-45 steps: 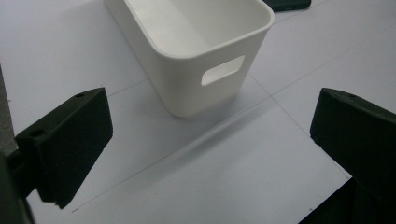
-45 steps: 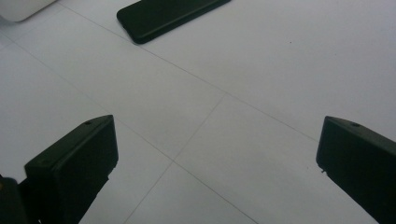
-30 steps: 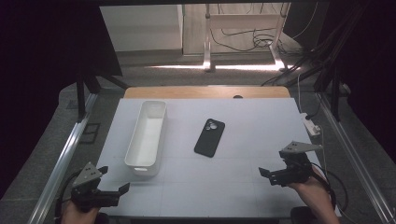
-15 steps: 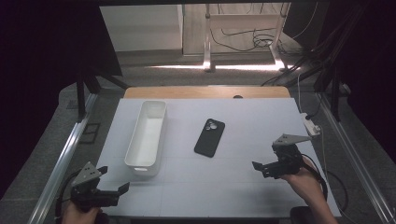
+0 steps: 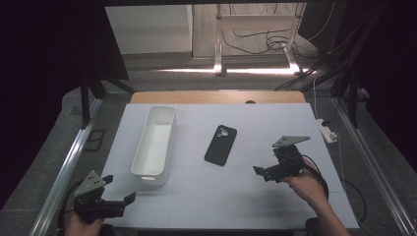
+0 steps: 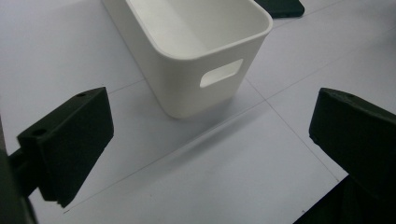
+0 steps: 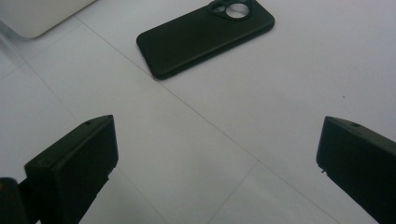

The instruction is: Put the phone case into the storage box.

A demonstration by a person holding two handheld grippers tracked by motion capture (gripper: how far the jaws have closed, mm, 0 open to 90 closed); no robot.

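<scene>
The phone case (image 5: 220, 144) lay flat, camera cutout up and away from you, just ahead of your right gripper (image 5: 265, 173) and a little toward its left, apart from it, nothing touching. In the right gripper view the case (image 7: 205, 35) sat beyond the gap between the jaws, long axis running diagonally across. Your right jaws stood wide apart, holding nothing. My read: it's a light, thin, matte shell, likely flexible, so it would bow if pinched hard and could skate on the smooth white mat (image 5: 275, 128) if you nudged it from one side. It lies flush, so there's no gap under the edge; best bet was across the narrow width near the middle, one jaw on each long edge, or tipping the near short end up first. Avoid the camera cutout end, the rim looks thinnest there. The white bin (image 5: 153, 145) sat well to the left of the right gripper, past the case, and straight ahead of your left gripper (image 5: 115, 201), close but not touching; its handle slot (image 6: 220, 73) faced that camera. Left jaws were also spread, empty, low near the mat's edge closest to you.
</scene>
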